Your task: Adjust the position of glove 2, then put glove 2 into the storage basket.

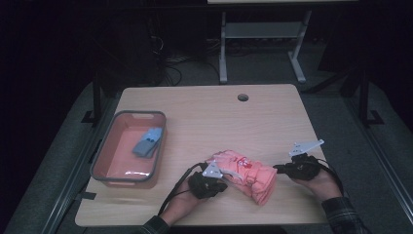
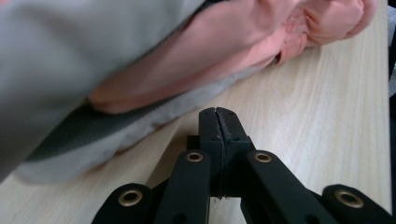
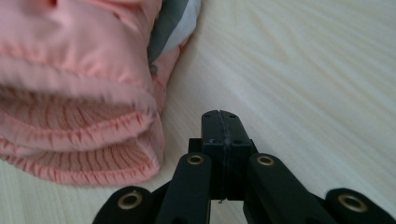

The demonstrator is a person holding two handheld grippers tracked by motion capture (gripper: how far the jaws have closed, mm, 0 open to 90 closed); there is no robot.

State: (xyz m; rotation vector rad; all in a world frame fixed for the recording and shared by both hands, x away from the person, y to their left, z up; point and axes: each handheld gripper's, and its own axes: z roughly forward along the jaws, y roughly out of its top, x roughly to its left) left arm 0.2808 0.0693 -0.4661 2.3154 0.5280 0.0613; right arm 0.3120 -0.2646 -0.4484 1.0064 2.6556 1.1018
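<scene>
Pink gloves (image 1: 243,173) lie stacked near the table's (image 1: 204,112) six o'clock edge; left gripper (image 1: 217,185) at their nine, right gripper (image 1: 278,168) at their three, both clenched empty; open before pinching; bin (image 1: 100,155) waits at nine.

Each tool is matte black, with brass-ringed pivot holes on its linkage arms. The left tool (image 1: 220,185) and right tool (image 1: 276,168) carry grey three-cornered plates and black cables; the right sleeve (image 1: 342,212) is dark plaid.
</scene>
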